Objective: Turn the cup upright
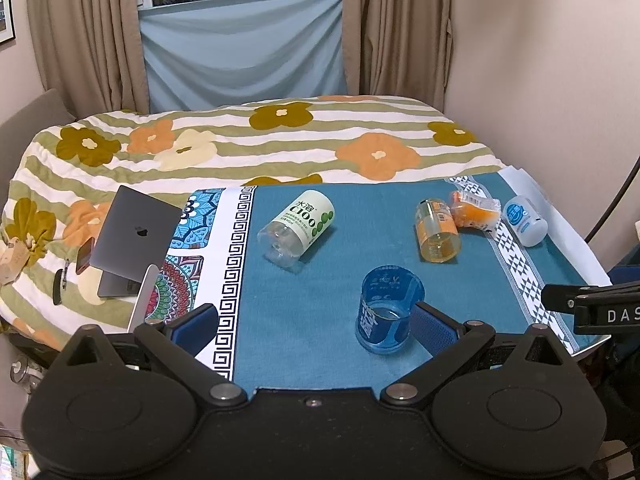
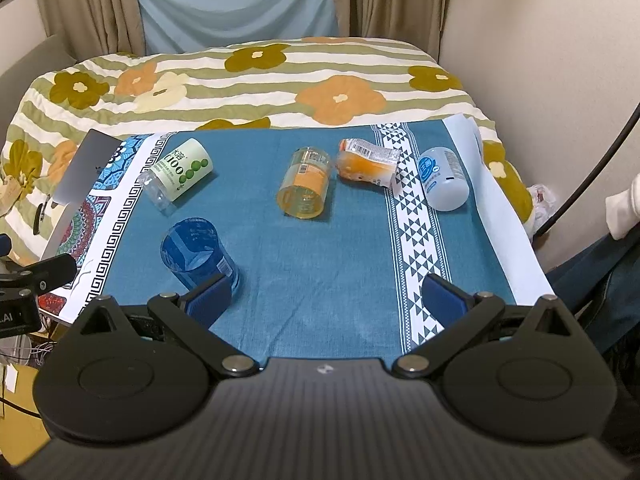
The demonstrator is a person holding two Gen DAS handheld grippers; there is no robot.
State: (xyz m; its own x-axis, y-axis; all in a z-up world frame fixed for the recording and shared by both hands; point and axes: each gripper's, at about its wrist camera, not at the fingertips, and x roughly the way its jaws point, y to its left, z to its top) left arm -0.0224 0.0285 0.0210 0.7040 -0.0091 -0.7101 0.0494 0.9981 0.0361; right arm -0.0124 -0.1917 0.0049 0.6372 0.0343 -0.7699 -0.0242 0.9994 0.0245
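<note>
My left claw and right claw both hang spread wide above the teal-clothed surface, gripping nothing. The blue cup stands mouth-up near the front edge, just beside my left claw's right finger, a green-labelled bottle lying behind.

Beige curtains flank a floral-quilted bed.
</note>
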